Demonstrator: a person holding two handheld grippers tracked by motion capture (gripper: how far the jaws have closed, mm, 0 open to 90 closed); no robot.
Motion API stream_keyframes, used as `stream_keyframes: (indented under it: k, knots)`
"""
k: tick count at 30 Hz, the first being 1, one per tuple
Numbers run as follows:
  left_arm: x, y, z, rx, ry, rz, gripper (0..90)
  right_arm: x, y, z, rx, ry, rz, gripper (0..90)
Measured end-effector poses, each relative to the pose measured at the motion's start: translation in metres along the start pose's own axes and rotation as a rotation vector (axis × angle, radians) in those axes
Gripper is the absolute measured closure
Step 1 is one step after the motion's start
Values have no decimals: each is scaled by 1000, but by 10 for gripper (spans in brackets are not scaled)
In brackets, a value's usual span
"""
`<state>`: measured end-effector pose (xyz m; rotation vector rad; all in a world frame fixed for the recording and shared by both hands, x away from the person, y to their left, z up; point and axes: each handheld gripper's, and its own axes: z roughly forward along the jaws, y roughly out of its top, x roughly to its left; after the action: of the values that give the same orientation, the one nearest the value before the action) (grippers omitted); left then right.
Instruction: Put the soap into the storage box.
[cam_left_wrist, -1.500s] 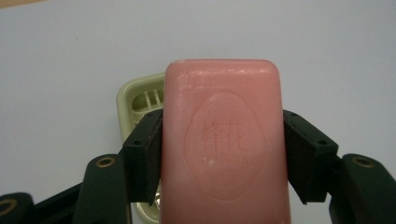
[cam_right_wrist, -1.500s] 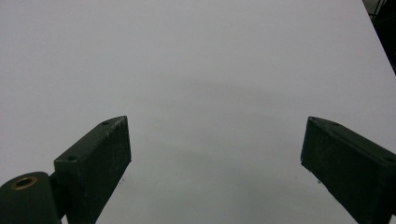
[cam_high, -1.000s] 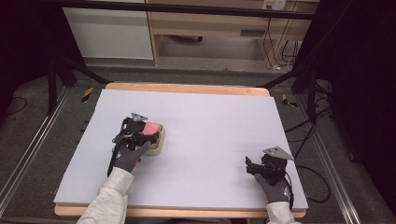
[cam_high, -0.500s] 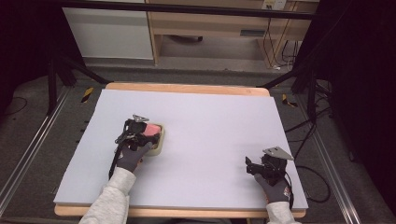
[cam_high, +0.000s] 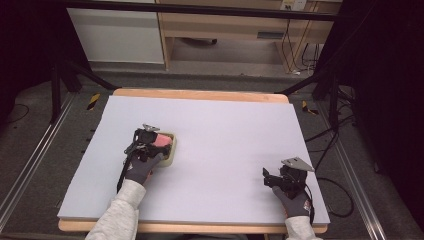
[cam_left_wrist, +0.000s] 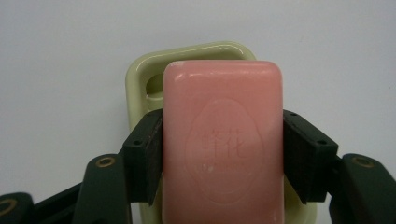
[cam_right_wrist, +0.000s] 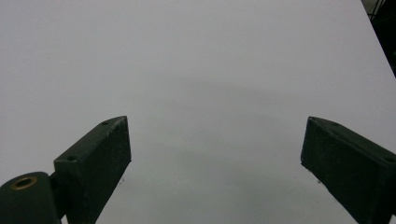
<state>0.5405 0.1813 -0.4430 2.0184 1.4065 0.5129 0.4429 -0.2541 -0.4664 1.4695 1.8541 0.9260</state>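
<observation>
Gripping the pink soap bar (cam_left_wrist: 222, 140) over its green dish (cam_left_wrist: 140, 79) at the table's (cam_high: 225, 125) nine o'clock, the left tongs (cam_left_wrist: 222, 161) stand clenched while the right tongs (cam_right_wrist: 215, 163) rest released, so lifting or seating seemingly follows.

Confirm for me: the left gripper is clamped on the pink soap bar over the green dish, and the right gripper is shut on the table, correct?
Not quite. The right gripper is open: the right gripper view shows its jaws spread wide over the bare table. The rest holds: the left gripper clamps the pink soap bar over the green dish.
</observation>
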Motion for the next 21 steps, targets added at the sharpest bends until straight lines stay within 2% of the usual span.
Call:
stream_keyframes:
  k: [11,21]
  knots:
    - [0,1,5,-6,8,-17,369,0,0,0,-2,-3,-3,85]
    - [-1,0,10,-1,15,-5,366,0,0,1,3,-7,-6,83]
